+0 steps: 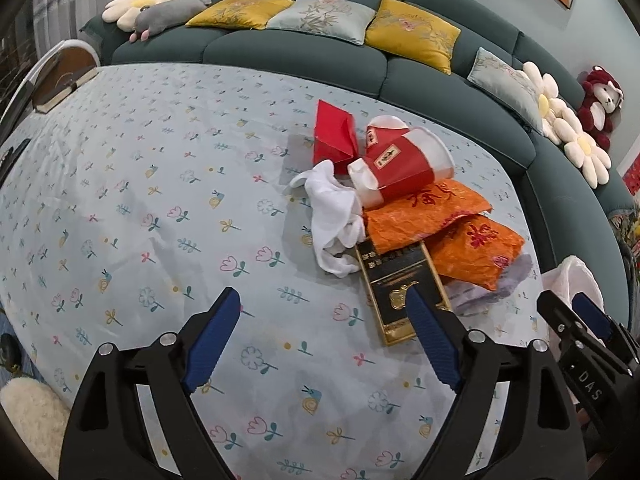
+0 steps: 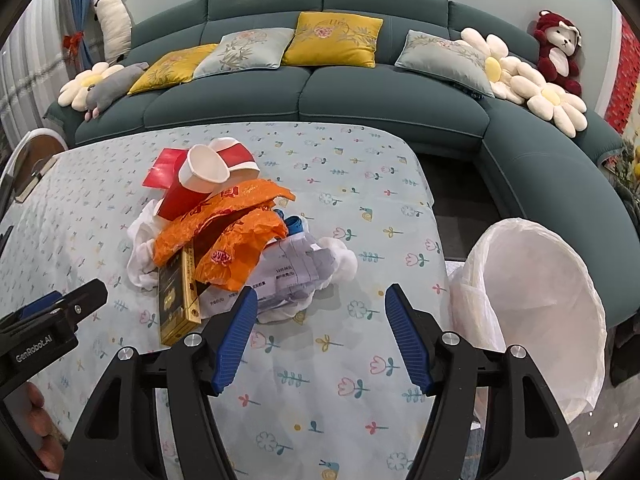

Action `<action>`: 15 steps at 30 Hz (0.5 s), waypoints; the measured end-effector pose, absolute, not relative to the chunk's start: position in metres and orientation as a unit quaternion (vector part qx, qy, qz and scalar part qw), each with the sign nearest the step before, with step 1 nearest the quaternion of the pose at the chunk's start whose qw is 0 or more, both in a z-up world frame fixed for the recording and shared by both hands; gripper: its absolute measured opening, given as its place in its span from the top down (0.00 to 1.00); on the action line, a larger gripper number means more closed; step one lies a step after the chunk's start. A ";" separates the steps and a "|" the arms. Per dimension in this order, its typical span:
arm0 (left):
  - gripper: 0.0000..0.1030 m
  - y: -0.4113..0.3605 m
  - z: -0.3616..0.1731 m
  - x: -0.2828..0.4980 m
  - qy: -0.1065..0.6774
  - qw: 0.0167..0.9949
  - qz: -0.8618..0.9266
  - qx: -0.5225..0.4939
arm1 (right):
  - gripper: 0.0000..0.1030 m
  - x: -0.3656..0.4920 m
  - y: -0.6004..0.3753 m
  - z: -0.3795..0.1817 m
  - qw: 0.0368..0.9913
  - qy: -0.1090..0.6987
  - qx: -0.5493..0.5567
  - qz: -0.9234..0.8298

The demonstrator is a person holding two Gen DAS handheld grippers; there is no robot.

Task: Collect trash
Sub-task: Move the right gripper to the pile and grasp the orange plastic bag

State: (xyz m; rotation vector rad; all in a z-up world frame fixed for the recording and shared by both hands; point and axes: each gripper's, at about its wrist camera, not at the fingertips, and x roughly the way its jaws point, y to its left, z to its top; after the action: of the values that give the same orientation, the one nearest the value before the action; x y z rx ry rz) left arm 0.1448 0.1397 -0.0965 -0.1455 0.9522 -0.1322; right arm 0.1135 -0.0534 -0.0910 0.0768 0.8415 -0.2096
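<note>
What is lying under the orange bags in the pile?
Under the orange bags a black-and-gold box sticks out, with crumpled receipts and a blue scrap beside. The box's far end is covered.

Trash pile counted on the flowered table

Two red-and-white paper cups (image 2: 218, 168), two orange wrappers (image 2: 236, 240), one red paper bag (image 1: 334, 136), one black-and-gold box (image 1: 394, 284), one white cloth (image 1: 336, 220), one lined bin (image 2: 536, 300) at right.

Each camera rides on a hand-held gripper, looking forward and steeply down over the tabletop (image 1: 140, 200) toward the sofa (image 2: 320, 92). Both views share the trash pile (image 1: 400, 208), nearer the left camera's right side.
</note>
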 end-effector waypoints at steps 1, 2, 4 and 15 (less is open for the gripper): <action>0.22 0.140 -0.098 0.147 0.459 0.883 -0.062 -0.070 | 0.38 0.115 -0.053 -0.091 0.907 0.408 0.038 -0.102; 0.22 0.140 -0.099 0.148 0.459 0.883 -0.061 -0.070 | 0.38 0.116 -0.053 -0.091 0.907 0.408 0.039 -0.102; 0.22 0.140 -0.101 0.152 0.461 0.883 -0.061 -0.070 | 0.38 0.119 -0.053 -0.091 0.906 0.408 0.043 -0.100; 0.22 0.138 -0.113 0.181 0.462 0.882 -0.056 -0.070 | 0.38 0.151 -0.035 -0.097 0.908 0.410 0.061 -0.063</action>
State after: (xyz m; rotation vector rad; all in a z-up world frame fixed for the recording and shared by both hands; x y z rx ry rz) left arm 0.1814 0.1382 -0.1127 -0.1455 0.9617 -0.1156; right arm 0.1513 -0.0350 -0.0969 0.1266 0.8458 -0.1293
